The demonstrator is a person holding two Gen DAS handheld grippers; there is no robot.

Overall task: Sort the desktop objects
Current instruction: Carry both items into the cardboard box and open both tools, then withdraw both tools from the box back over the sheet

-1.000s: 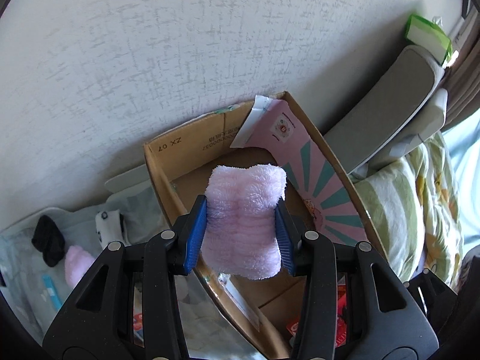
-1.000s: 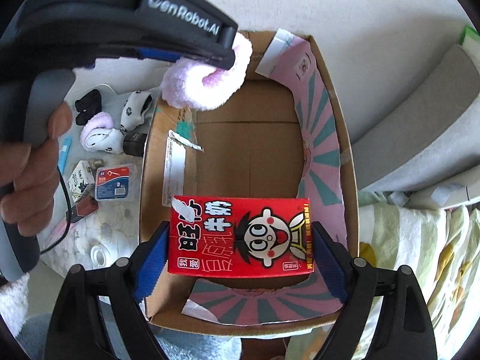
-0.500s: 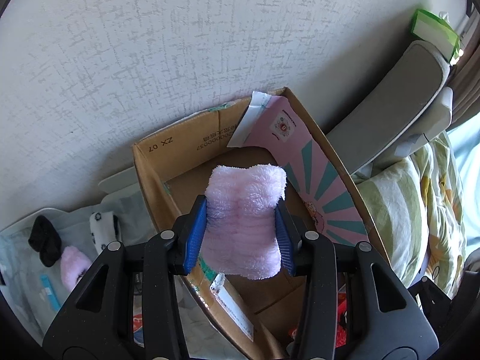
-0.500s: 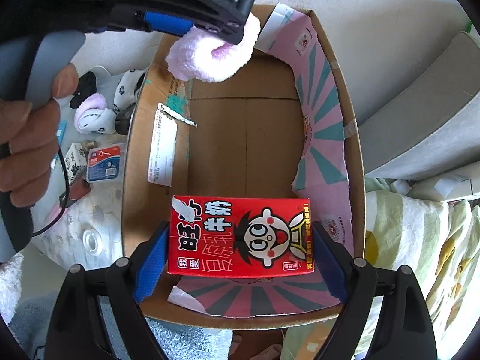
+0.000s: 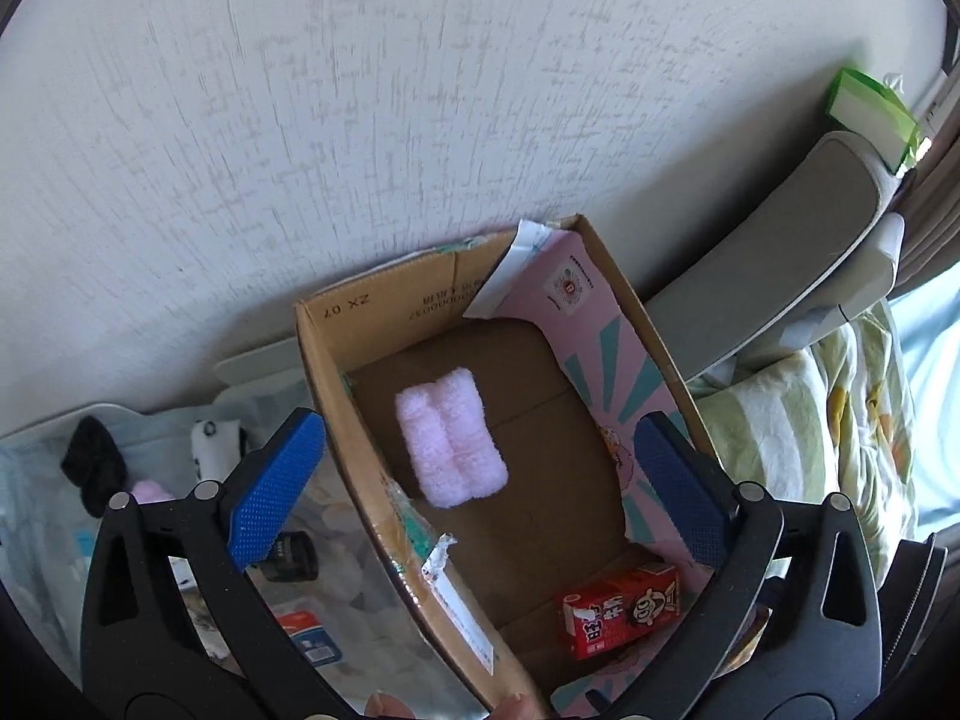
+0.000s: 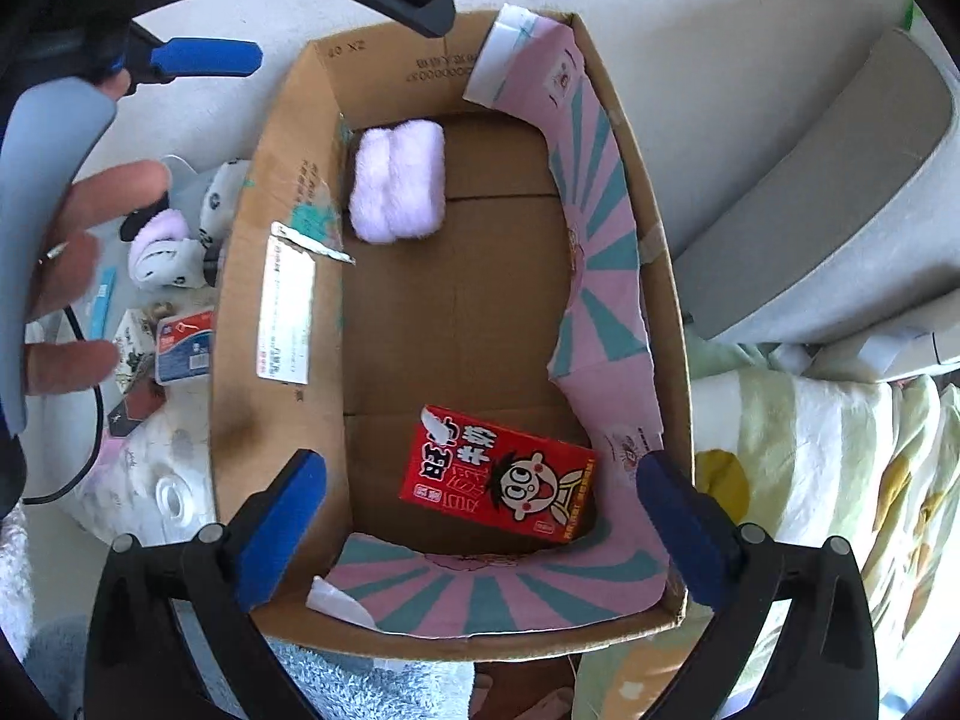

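An open cardboard box point(image 5: 336, 384) point(image 6: 240, 312) stands against the wall. A fluffy pink cloth point(image 5: 451, 438) point(image 6: 399, 183) lies on its floor at the far end. A red milk carton point(image 5: 621, 609) point(image 6: 501, 483) lies on its floor at the near end. My left gripper point(image 5: 480, 486) is open and empty above the box. My right gripper point(image 6: 480, 531) is open and empty above the carton. The left gripper's blue fingers point(image 6: 204, 60) show at the top left of the right wrist view.
Left of the box lie small items: a black sock point(image 5: 93, 462), a panda-print sock point(image 6: 216, 204), a pink and white sock point(image 6: 162, 252), a blue-red packet point(image 6: 183, 348), a tape roll point(image 6: 171, 495). A grey headboard point(image 5: 774, 264) and striped bedding point(image 6: 810, 480) are on the right.
Both grippers opened. The pink cloth dropped from the left gripper to the box floor. The red carton dropped from the right gripper to the box floor.
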